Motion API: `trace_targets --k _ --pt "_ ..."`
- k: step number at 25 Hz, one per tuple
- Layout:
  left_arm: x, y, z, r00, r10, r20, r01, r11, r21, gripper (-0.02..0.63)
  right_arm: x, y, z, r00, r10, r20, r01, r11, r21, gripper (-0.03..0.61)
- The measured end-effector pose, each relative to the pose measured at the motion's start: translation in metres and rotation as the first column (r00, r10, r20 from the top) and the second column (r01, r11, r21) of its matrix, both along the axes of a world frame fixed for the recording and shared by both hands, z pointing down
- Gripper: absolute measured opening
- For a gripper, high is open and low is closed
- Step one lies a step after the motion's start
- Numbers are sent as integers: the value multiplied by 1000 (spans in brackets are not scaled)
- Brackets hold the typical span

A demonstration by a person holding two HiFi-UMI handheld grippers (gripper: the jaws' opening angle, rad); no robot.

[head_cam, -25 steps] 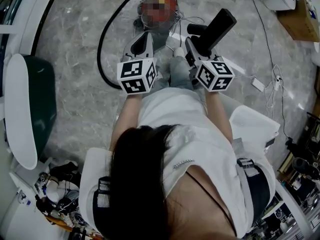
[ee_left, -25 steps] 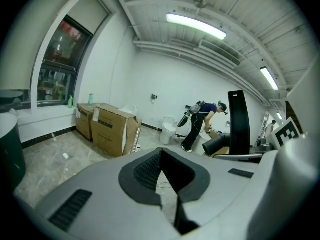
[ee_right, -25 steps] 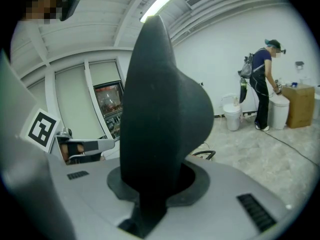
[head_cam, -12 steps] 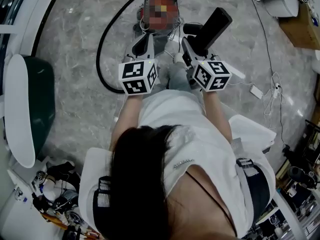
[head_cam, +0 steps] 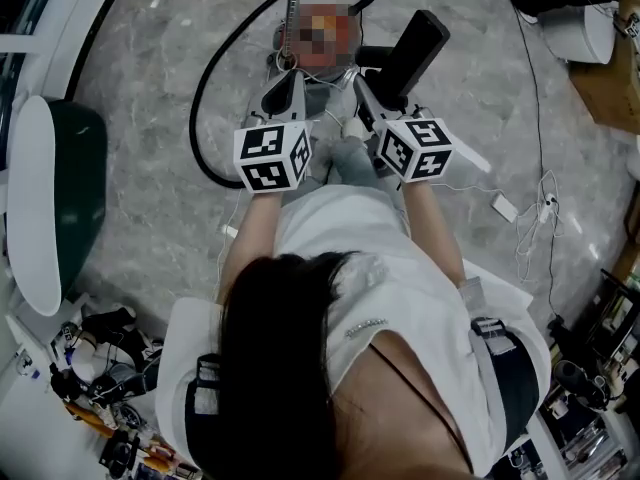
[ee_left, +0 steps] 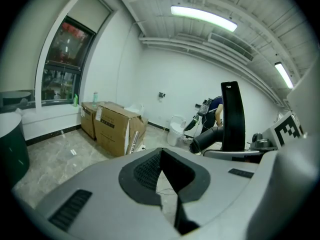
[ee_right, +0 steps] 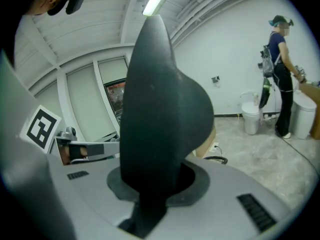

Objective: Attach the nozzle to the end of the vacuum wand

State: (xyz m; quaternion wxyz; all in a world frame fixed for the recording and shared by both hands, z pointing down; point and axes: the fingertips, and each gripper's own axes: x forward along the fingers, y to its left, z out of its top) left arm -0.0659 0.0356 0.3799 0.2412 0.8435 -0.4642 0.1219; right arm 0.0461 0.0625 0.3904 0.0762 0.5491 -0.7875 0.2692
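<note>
Where its jaws close, right gripper [head_cam: 380, 96]: clamped on the base of the nozzle [head_cam: 413, 50].
Left gripper [head_cam: 285, 86]: jaws a narrow gap apart, nothing between them; just beside the right one.
Floor [head_cam: 140, 198]: grey marble, under both grippers.
Hose [head_cam: 205, 88]: black loop on the floor.
Room: white walls, strip lights, boxes [ee_left: 112, 129] below a window.
Nozzle: black and flat; long axis in line with the jaws, tip away from the person, leaning right in the head view.
Wand [head_cam: 293, 8]: silver tube ahead of the left gripper, apart from the nozzle.
</note>
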Motion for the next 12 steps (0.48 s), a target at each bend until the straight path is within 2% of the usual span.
trace_targets --k 7,12 --pt "43 -21 -1 999 -35 23 35 999 -6 2 32 -30 0 998 -64 20 64 998 2 86" --pt "49 -35 0 993 -94 71 94 996 4 2 58 -41 4 996 -87 34 87 996 -5 86"
